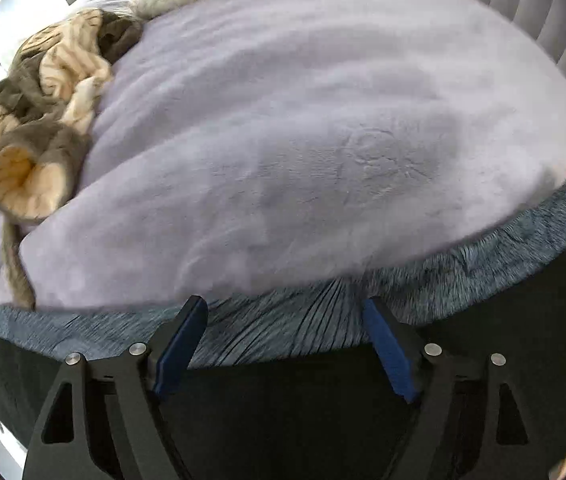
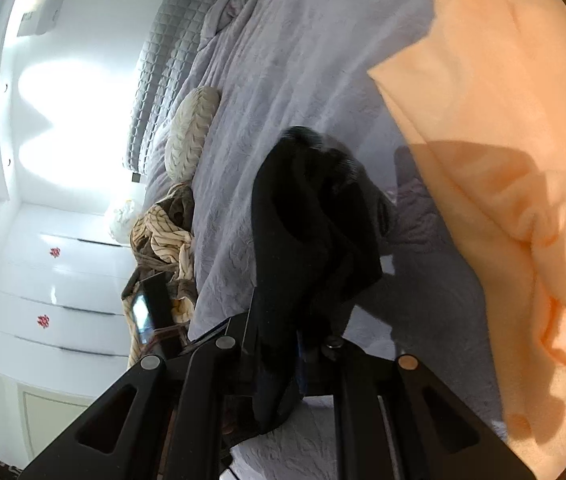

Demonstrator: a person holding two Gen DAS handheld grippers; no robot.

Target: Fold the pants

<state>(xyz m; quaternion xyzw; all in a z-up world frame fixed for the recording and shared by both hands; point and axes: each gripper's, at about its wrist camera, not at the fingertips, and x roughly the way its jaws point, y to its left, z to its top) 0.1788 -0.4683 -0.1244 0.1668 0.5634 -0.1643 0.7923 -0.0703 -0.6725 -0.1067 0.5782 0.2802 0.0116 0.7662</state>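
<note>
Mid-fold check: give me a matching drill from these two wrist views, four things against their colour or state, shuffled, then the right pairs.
Things:
1. left tongs
2. right tongs
3. bedspread
4. blanket

Colour or state:
A. peach
B. shut on the black pants
C. open, nothing between the pads
D. pale lilac

Pairs: 1-C, 2-B, 3-D, 4-A
</note>
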